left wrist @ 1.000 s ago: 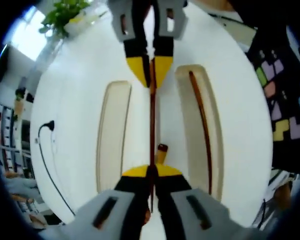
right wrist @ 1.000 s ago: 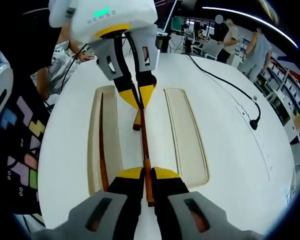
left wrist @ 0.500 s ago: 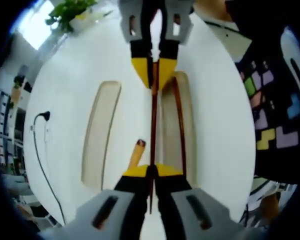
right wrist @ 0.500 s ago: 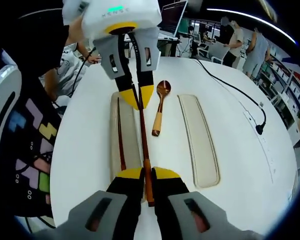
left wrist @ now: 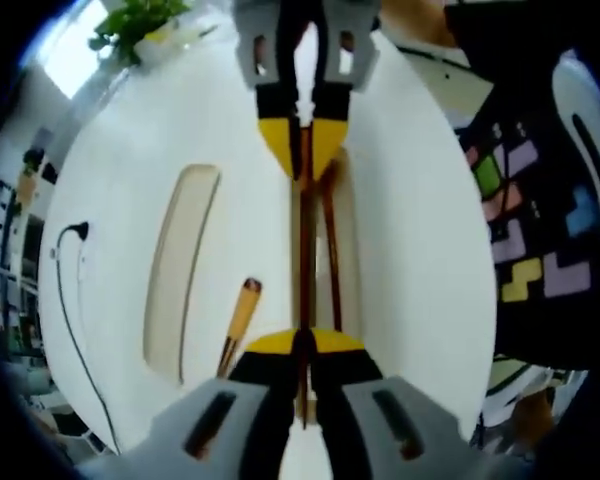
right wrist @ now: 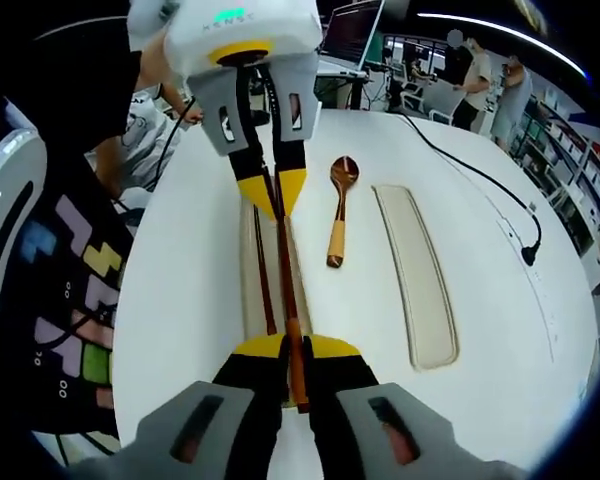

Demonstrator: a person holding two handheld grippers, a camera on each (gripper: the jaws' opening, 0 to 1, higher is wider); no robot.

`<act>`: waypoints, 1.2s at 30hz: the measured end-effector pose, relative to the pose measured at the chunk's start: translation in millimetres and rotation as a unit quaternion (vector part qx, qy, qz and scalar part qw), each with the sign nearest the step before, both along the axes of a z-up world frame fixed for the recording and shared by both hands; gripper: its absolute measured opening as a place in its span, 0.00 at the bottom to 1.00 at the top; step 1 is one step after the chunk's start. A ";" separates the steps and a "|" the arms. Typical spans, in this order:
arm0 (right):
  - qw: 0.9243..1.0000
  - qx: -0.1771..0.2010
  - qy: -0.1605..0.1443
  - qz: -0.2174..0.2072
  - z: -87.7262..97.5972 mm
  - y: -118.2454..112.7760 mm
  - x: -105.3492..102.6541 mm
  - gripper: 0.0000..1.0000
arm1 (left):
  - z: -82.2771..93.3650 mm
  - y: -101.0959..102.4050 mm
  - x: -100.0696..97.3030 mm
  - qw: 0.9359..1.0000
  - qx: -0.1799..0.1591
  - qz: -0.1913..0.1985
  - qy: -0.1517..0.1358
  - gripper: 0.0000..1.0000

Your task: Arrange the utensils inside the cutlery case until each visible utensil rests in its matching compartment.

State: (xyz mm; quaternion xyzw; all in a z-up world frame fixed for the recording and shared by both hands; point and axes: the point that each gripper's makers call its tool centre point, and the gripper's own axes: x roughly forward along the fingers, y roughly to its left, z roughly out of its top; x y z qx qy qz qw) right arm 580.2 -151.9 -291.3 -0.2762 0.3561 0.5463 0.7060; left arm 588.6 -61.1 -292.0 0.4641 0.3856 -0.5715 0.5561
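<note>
One dark wooden chopstick hangs level between my two grippers. My right gripper is shut on its thick end, and my left gripper is shut on the other end. Each gripper also shows at the top of the other's view, the left gripper and the right gripper. Directly below the held stick lies a narrow cream compartment with a second chopstick in it. A wooden spoon lies on the white table between this compartment and an empty cream compartment.
A black cable with a plug runs along the table's far side. A person in a patterned dark garment stands close by the table edge. A potted plant stands at one end. Other people are in the background.
Both grippers have carried the chopstick sideways, from over the spoon to directly above the compartment that holds the other chopstick. The spoon now lies uncovered beside it.
</note>
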 end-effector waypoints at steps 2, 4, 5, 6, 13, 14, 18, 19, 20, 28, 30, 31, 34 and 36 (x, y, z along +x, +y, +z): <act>1.000 -0.006 0.003 -0.001 -1.4 -0.7 -1.1 0.05 | -0.4 -0.8 -1.7 1.000 -0.003 0.000 0.002 0.03; 1.000 -0.009 0.006 -0.003 -1.9 -0.9 -1.8 0.05 | 0.0 -1.1 -0.9 1.000 -0.006 0.000 0.000 0.03; 1.000 -0.009 0.006 -0.003 -2.0 -0.9 -1.8 0.05 | 0.1 -0.9 0.3 1.000 -0.008 0.005 0.000 0.03; 1.000 -0.009 0.005 -0.004 -2.2 -1.1 -1.4 0.05 | -0.2 -0.9 1.0 1.000 -0.010 0.008 0.000 0.03; 1.000 -0.017 0.008 0.000 -6.6 -1.4 -2.4 0.05 | -5.9 -1.5 -3.5 1.000 -0.015 0.011 0.009 0.03; 1.000 -0.019 0.007 0.001 -7.5 -1.2 -2.4 0.05 | -6.9 -1.5 -3.8 1.000 -0.014 0.010 0.009 0.03; 1.000 -0.024 0.012 0.004 -10.9 -0.7 -2.9 0.05 | -10.4 -0.6 -5.1 1.000 -0.013 0.009 0.013 0.03; 1.000 -0.025 0.015 0.003 -11.6 -0.7 -2.9 0.05 | -10.6 -0.4 -5.8 1.000 -0.014 0.010 0.015 0.03; 1.000 -0.026 0.015 0.003 -12.1 -0.7 -2.7 0.05 | -11.1 -0.1 -6.1 1.000 -0.015 0.010 0.015 0.03; 0.999 -0.031 0.017 0.002 -16.7 -0.8 -2.2 0.05 | -20.0 -0.6 -5.8 0.999 -0.019 0.012 0.023 0.03; 0.999 -0.030 0.018 0.002 -17.1 -0.4 -2.1 0.05 | -21.8 0.0 -5.6 1.000 -0.018 0.011 0.023 0.03; 0.999 -0.030 0.018 0.002 -17.2 -0.3 -2.0 0.05 | -22.6 -0.1 -5.4 1.000 -0.018 0.012 0.023 0.03; 0.999 -0.033 0.012 0.015 -17.8 0.3 -2.7 0.05 | -24.3 0.4 -6.7 0.999 -0.020 0.012 0.026 0.03; 0.999 -0.034 0.010 0.019 -18.2 0.5 -4.0 0.05 | -25.6 0.3 -8.1 0.999 -0.022 0.007 0.031 0.03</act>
